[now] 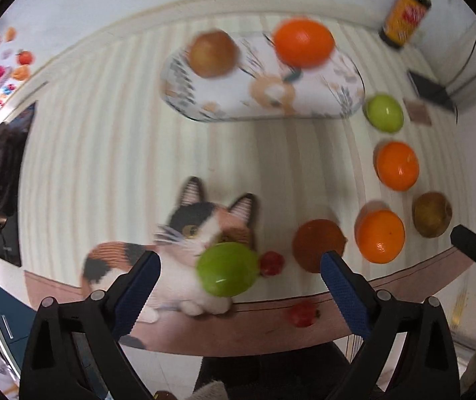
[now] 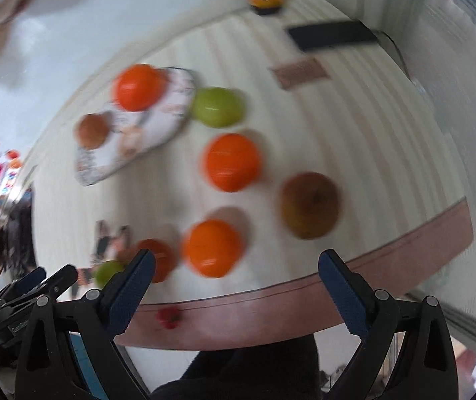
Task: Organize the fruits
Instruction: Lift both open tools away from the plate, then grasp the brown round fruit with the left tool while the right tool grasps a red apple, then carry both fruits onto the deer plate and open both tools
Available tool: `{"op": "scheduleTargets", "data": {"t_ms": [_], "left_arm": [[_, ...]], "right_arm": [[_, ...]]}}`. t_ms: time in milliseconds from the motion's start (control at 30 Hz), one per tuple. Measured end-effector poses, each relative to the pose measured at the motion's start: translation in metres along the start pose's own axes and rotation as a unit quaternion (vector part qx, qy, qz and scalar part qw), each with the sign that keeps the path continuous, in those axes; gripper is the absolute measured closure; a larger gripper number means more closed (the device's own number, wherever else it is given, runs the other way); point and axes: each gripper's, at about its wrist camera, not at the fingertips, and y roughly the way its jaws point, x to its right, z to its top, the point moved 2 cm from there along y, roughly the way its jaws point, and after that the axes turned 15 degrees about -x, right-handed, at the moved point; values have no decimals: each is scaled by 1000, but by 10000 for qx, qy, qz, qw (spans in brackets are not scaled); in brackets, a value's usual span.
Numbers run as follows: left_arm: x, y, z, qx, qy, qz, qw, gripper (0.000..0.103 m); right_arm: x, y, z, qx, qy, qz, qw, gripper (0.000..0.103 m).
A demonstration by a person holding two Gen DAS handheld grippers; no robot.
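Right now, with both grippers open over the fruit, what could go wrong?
The green apple sits near the table edge between the open left gripper fingers; a nudge might roll it off. The right gripper is open over an orange beside a darker fruit, which it could bump.

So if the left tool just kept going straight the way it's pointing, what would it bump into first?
Probably the green fruit. The left tool is open, and that fruit sits between its fingers, over the cat picture on the tablecloth. Depth is hard to judge in this blurred view, so the tool may still be above it.
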Motion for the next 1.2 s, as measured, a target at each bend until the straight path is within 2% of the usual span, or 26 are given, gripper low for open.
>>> {"op": "scheduleTargets", "data": {"t_ms": [200, 333, 433, 467, 533, 567, 633, 667, 767, 900, 1033, 1200], "left_arm": [[41, 42, 23, -666, 349, -108, 9971, 5], [53, 57, 28, -859, 402, -192, 9953, 5], [58, 63, 29, -893, 458, -224, 9947, 11], [59, 65, 30, -909, 450, -250, 9945, 14], [59, 70, 30, -968, 401, -332, 9939, 35], [59, 73, 30, -1021, 377, -425, 9932, 38], [59, 74, 29, -1041, 320, -631, 9920, 49], [58, 74, 28, -1019, 290, -647, 9923, 49], [50, 76, 23, -965, 334, -559, 9932, 50], [44, 80, 25, -1004, 231, -722, 9921, 48], [41, 86, 26, -1058, 167, -719, 9916, 49], [43, 77, 25, -835, 196, -622, 9944, 50]], "right_arm": [[45, 23, 22, -169, 327, -122, 9992, 3], [60, 35, 39, -189, 417, -180, 9988, 5], [64, 43, 48, -267, 453, -147, 9985, 5], [63, 48, 51, -319, 468, -108, 9983, 6], [62, 57, 56, -424, 458, -66, 9980, 10], [62, 61, 57, -464, 450, -64, 9979, 14], [60, 68, 59, -565, 435, -27, 9975, 26], [59, 72, 58, -608, 417, 1, 9973, 35], [52, 74, 53, -652, 267, -69, 9975, 35], [43, 79, 45, -913, 102, 67, 9958, 35], [44, 80, 41, -868, 208, 107, 9959, 34], [43, 79, 40, -849, 92, -25, 9963, 35]]}}
